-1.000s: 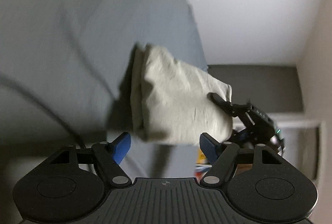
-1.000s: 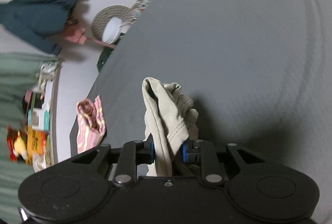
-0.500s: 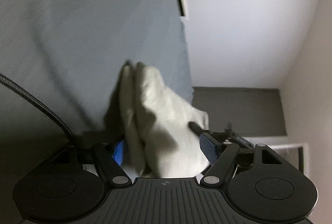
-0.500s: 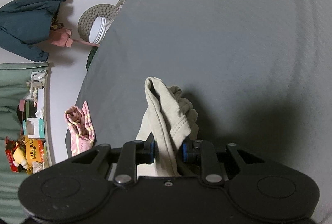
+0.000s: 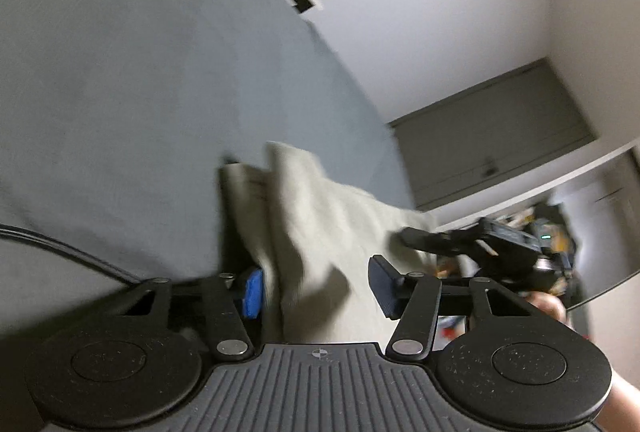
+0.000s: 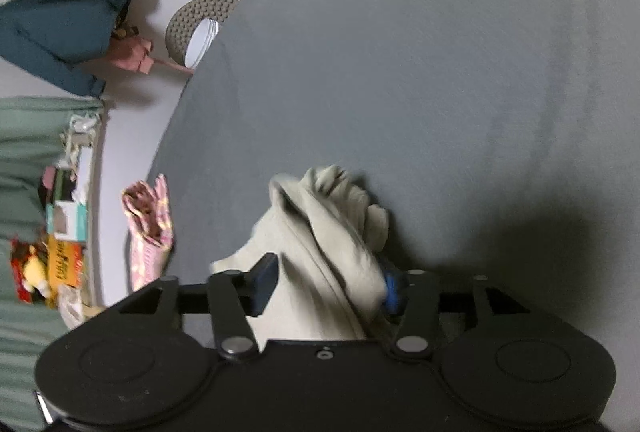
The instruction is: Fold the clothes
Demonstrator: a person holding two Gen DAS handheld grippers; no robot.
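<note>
Over the grey bed (image 5: 132, 80), in the left wrist view, the left claw (image 5: 316, 288) is seen with its jaws spread wide. A pale beige garment (image 5: 320, 216) is draped between the fingers, its folds lying against the blue pad (image 5: 253, 292) of the left finger, while the dark pad of the right finger (image 5: 384, 284) stands apart from the cloth. The garment is stretched toward the right claw (image 5: 416, 237), which is seen at the far edge of the cloth; contact there is blurred and cannot be told. A black cable (image 5: 68, 252) is seen running across the bed at the left. A white wall (image 5: 432, 24) and a grey cabinet door (image 5: 496, 136) are visible beyond the bed. In the right wrist view, the right claw (image 6: 328, 284) is shown with its jaws parted widely. The bunched garment (image 6: 320, 244) is gathered between the fingers and rests against the blue pad (image 6: 391, 292) on the right, with the dark left pad (image 6: 264, 282) just beside the cloth. The grey bed (image 6: 440, 72) fills the background. A pink patterned cloth (image 6: 150, 228) lies at the bed's edge, and a dark teal jacket (image 6: 60, 28) hangs on the wall.
</note>
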